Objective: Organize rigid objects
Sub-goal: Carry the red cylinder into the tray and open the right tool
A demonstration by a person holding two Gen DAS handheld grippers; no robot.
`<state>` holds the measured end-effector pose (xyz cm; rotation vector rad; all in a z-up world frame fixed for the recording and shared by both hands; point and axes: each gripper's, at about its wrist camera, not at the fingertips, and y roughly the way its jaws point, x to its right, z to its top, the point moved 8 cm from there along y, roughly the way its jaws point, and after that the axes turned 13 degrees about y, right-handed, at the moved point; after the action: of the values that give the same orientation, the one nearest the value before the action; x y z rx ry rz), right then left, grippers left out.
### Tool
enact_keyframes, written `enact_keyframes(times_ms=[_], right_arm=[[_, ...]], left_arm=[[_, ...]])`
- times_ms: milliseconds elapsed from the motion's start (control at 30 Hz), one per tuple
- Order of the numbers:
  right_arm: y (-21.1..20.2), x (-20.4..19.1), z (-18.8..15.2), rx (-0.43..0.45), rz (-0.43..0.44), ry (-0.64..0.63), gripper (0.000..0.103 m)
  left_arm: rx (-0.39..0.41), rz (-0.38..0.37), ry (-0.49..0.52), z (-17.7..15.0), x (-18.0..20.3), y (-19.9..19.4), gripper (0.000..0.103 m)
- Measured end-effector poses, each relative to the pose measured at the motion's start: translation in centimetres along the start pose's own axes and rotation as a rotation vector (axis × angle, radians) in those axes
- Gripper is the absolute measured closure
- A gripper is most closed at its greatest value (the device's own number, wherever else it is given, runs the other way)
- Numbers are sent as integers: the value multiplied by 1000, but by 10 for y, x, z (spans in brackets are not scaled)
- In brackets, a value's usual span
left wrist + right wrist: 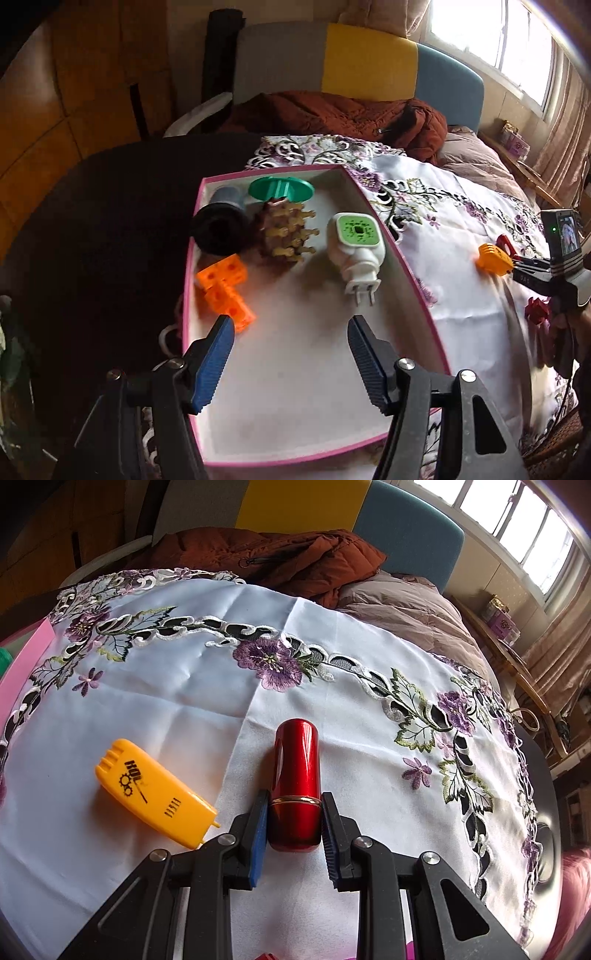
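Right wrist: fingers (292, 812) clamp the red tube (295, 775) on tablecloth (166, 686).

Plug (356, 254) in box (402, 266)

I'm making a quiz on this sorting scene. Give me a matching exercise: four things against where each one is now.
Things:
1. white plug-in unit
2. red tube
3. yellow case
4. orange blocks

Places:
A. on the cloth, untouched
B. between the right gripper's fingers
C. in the box, near its left wall
D. in the box, near its right wall

Pairs: 1-D, 2-B, 3-A, 4-C
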<state>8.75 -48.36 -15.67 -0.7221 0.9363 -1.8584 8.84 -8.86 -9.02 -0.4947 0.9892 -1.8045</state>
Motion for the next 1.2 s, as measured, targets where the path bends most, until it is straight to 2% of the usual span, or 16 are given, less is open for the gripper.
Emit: enact_keyframes(times_ms=[233,367,667,767,900,1200], right_arm=[[-1,-6,-2,18,-64,-43,77],[-6,-3,-1,4,-90,6,77],[-46,1,4,49,-43,130,77],[-66,-10,6,74,9,141,77],[-92,-43,7,91,132,134,77],[-145,-180,-11,70,448,-17,77]], left_arm=[[4,40,-69,-23,-25,-18,38],[27,46,-87,-26,-34,-26,38],[42,30,-116,-31,-43,-28,38],[38,30,-125,-34,-46,-26,38],[28,28,-139,-41,-52,-23,38],[22,36,-200,-53,-74,-21,38]])
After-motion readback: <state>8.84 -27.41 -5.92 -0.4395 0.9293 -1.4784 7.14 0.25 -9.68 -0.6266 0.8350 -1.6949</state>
